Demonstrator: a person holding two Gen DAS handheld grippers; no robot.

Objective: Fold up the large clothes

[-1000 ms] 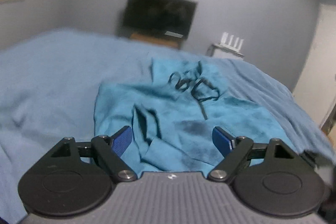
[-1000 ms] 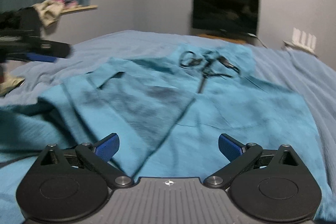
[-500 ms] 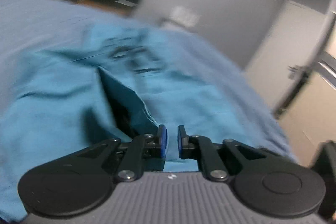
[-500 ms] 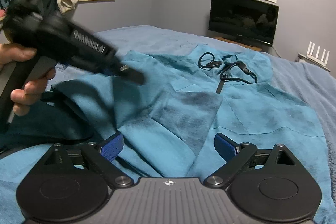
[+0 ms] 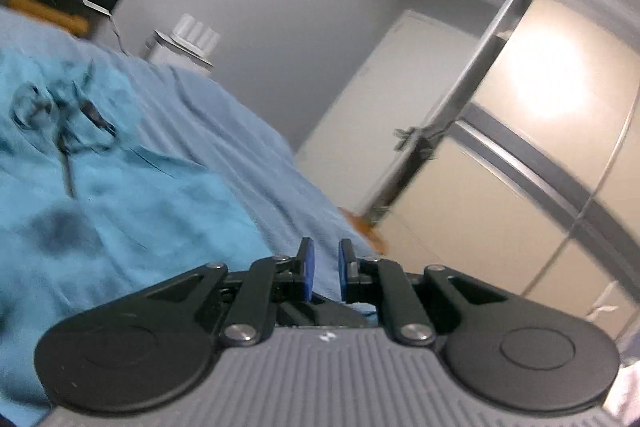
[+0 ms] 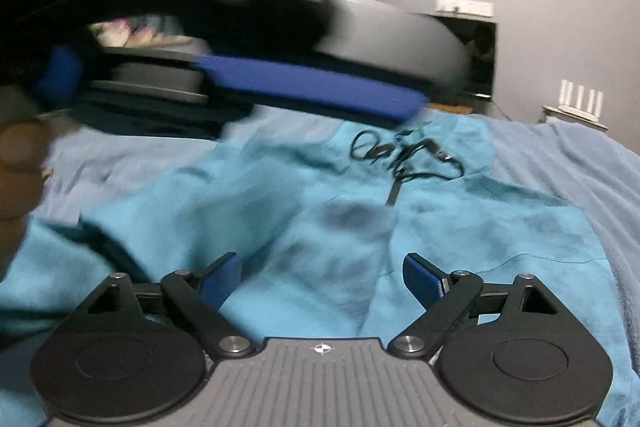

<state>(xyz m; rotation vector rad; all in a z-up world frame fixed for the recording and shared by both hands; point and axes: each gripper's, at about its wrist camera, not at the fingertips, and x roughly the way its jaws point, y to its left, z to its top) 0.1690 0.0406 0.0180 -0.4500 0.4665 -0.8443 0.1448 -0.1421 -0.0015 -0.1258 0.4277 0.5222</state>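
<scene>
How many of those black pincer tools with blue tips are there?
2. The right gripper hangs over the teal hoodie, jaws closing, nothing between them; the left gripper, shut, is up to its left.

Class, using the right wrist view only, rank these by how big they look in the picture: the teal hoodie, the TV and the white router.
1. Teal hoodie, by far the largest.
2. TV, partly hidden by the blurred left hand-held gripper.
3. White router, smallest.
TV and router stand farther away.
</scene>
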